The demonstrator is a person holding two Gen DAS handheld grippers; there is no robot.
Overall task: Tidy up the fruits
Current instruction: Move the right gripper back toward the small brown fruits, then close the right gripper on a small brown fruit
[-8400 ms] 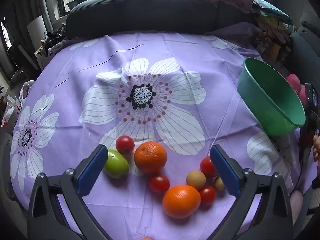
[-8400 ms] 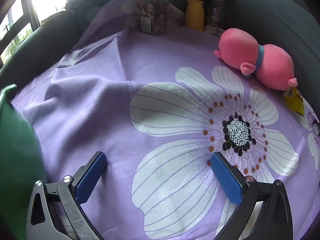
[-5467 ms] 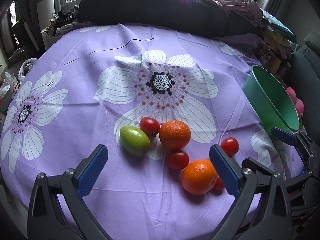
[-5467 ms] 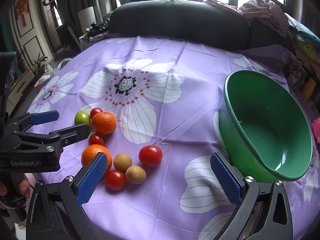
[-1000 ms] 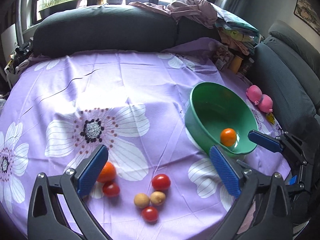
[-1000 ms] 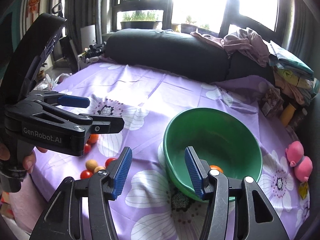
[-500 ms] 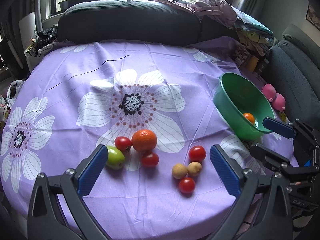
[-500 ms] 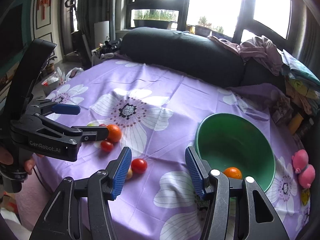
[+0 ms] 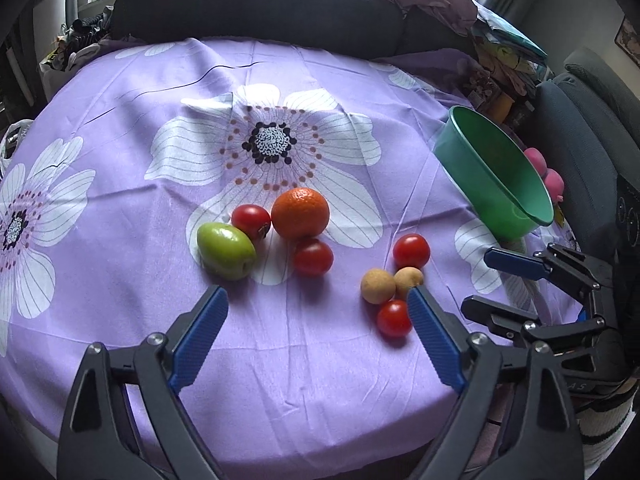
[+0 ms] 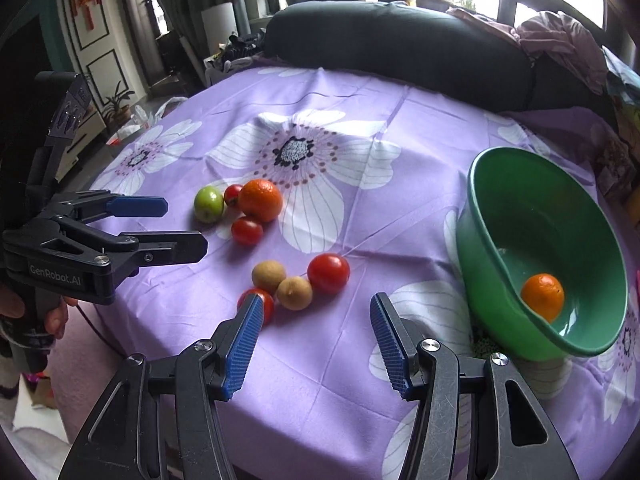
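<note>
Loose fruit lies on the purple flowered cloth: an orange (image 9: 300, 213), a green fruit (image 9: 226, 251), several red tomatoes such as one (image 9: 411, 251), and two tan round fruits (image 9: 378, 286). A green bowl (image 10: 512, 216) at the right holds one orange (image 10: 542, 296). My left gripper (image 9: 318, 308) is open and empty, near the front of the fruit. My right gripper (image 10: 316, 322) is open and empty, just in front of the tan fruits (image 10: 269, 276) and a tomato (image 10: 329, 273).
A dark sofa back (image 9: 256, 4) curves behind the table. A pink plush toy (image 9: 554, 180) lies behind the bowl (image 9: 492, 176). Clothes (image 10: 560, 36) are piled on the sofa at the back right. The cloth's front edge drops off just below both grippers.
Both grippers have moved lower and closer to the loose fruit. The right gripper's jaws have opened wider. The orange still lies in the bowl.
</note>
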